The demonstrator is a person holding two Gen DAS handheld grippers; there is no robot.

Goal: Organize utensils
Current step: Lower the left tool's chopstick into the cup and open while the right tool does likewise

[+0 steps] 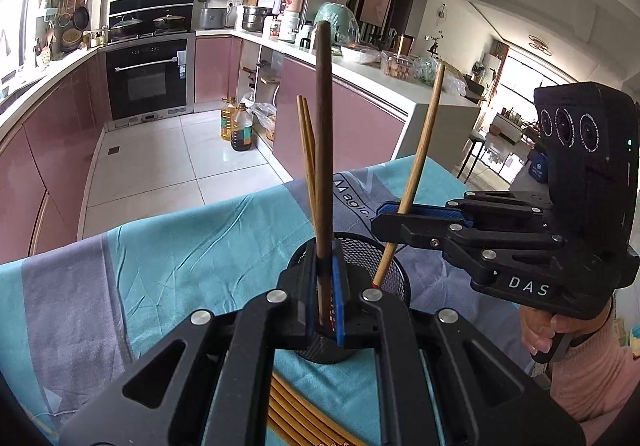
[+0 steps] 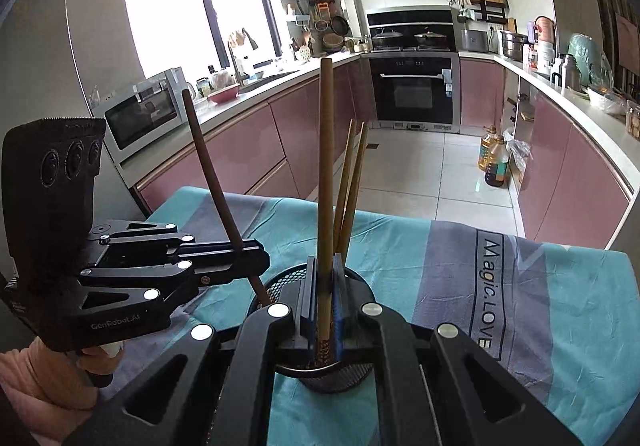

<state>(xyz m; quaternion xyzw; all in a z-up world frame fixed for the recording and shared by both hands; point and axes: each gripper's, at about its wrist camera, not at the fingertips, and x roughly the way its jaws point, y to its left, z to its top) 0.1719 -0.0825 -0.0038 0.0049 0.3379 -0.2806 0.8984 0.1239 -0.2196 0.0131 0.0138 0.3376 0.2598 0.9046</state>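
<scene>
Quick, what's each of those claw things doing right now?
Left gripper: closed on a dark brown chopstick.
Right gripper: closed on a light bamboo chopstick.

1. Daylight is the main source: the window [image 2: 192, 6] at upper left of the right wrist view is blown out to plain white.
2. In the left wrist view a second overexposed patch sits at the right edge, where a bright doorway [image 1: 520, 94] washes out detail.
3. The floor tiles [image 1: 160, 154] carry a soft sheen and pale reflections.
4. Shadows are faint and diffuse; the tablecloth [image 2: 400, 246] is evenly lit.
5. Both views show strong fisheye bending: counters and cabinets curve, and the corners fall into dark vignette.
6. The centre is sharp; the black gripper parts at the bottom edge are slightly soft.
</scene>
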